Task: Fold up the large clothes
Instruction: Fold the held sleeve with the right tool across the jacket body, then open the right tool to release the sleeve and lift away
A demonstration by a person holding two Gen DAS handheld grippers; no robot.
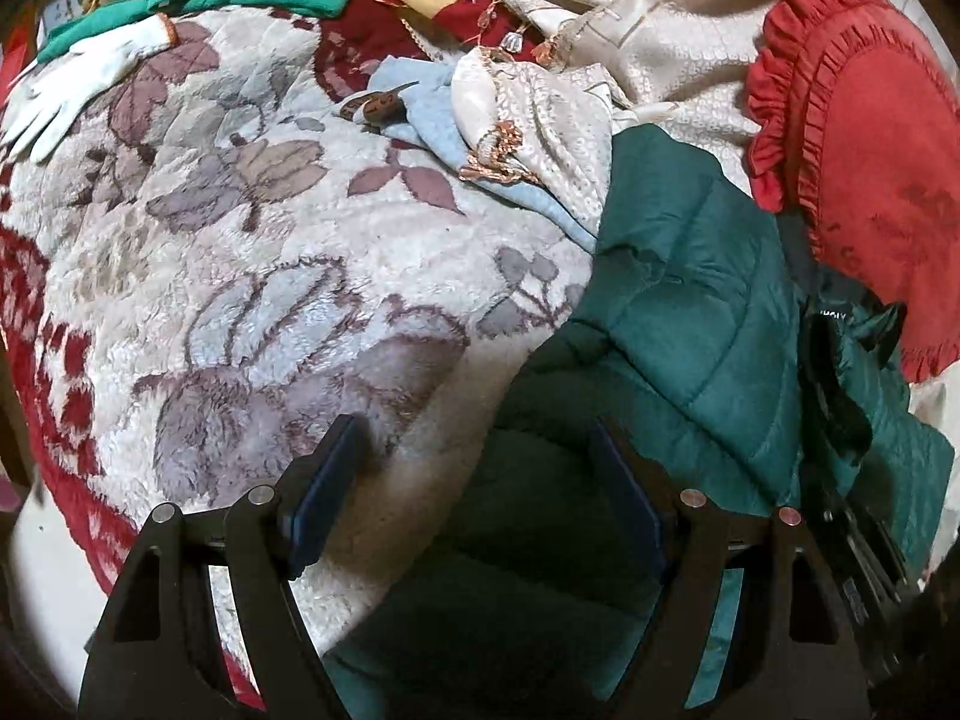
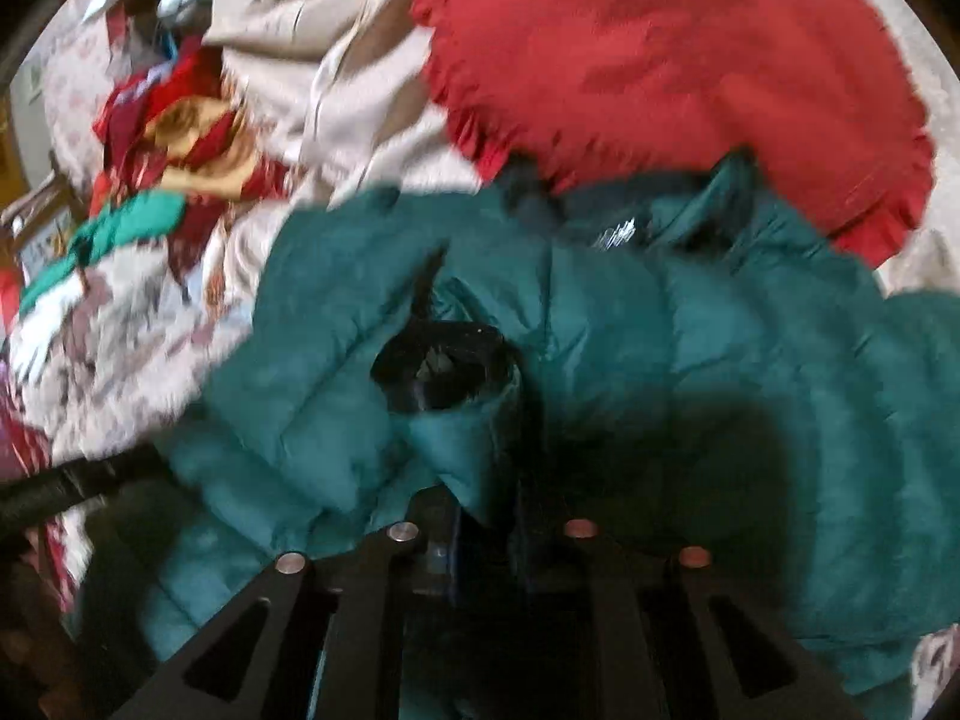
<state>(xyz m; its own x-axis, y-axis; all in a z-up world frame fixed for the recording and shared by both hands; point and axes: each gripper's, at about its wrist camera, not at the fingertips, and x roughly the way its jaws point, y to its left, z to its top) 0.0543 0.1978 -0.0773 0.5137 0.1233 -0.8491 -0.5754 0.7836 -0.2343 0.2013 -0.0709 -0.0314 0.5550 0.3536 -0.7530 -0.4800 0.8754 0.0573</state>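
Left gripper (image 1: 474, 480) jaws spread over quilted teal puffer jacket (image 1: 678, 324), right gripper (image 2: 486, 534) jaws' state unclear, fleecy floral blanket (image 1: 252, 252).

Your left gripper (image 1: 474, 480) shows black triangular arms with cut-out slots, silver and copper-toned rivets and dark blue pads (image 1: 324, 492). Your right gripper (image 2: 480, 546) has the same black frame and round rivets, blurred here.

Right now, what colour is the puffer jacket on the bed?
Dark teal green, quilted. The puffer jacket shows sharpest in the left wrist view; the right wrist view is blurred.
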